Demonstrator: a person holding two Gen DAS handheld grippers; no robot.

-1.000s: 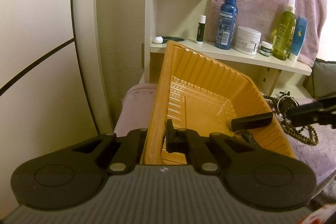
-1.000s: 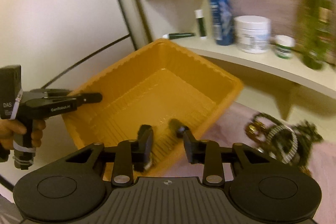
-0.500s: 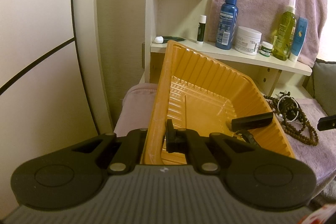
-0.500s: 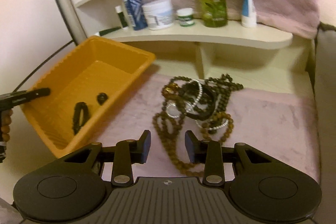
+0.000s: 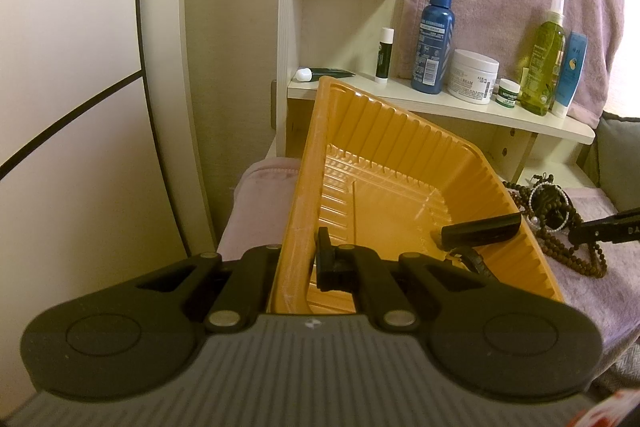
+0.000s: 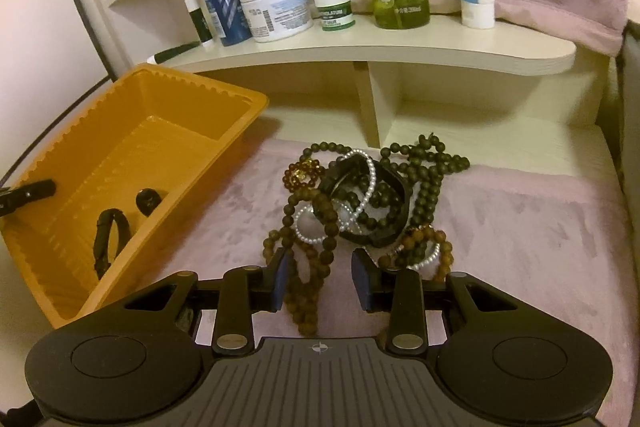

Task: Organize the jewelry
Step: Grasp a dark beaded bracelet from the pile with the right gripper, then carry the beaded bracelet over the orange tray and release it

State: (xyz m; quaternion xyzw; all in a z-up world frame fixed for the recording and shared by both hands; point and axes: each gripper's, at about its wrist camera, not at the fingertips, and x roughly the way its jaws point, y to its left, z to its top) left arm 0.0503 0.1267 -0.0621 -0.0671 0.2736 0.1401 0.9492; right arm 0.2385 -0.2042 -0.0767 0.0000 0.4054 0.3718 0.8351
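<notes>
While my left gripper [image 5: 298, 263] stays clenched on the near wall of the ribbed orange plastic tray [image 5: 400, 163], pinching that wall between its jaws, the left wrist view shows the tray tipped up off the mauve plush cloth [image 5: 260, 195]. Inside, at about five o'clock on the tray floor, I can make out only part of a black strap bracelet [image 5: 476, 261]; the rest sits behind a dark bar I cannot identify. Out at three o'clock lies the heap of beaded jewelry [image 5: 560, 211], with the tip of my right gripper [image 5: 608, 227] reaching in over it.

Switching to the right wrist view, the count is clearer. Two pieces are already in the tray [image 6: 224, 99]: the black strap bracelet [image 6: 110, 239] and a small dark ring-like piece [image 6: 147, 201] at its one o'clock. Everything else is still on the cloth [image 6: 520, 227]: a tangle [image 6: 360, 203] of brown bead strands, white pearl loops, a black band and an amber cluster. My right gripper [image 6: 320, 281] is released, its jaws having just been narrowing, and a brown bead strand [image 6: 306, 291] hangs between the pads [image 6: 280, 279] without being squeezed.

I judge the job barely begun, with most of the pile left to move, one tangled strand at a time.
</notes>
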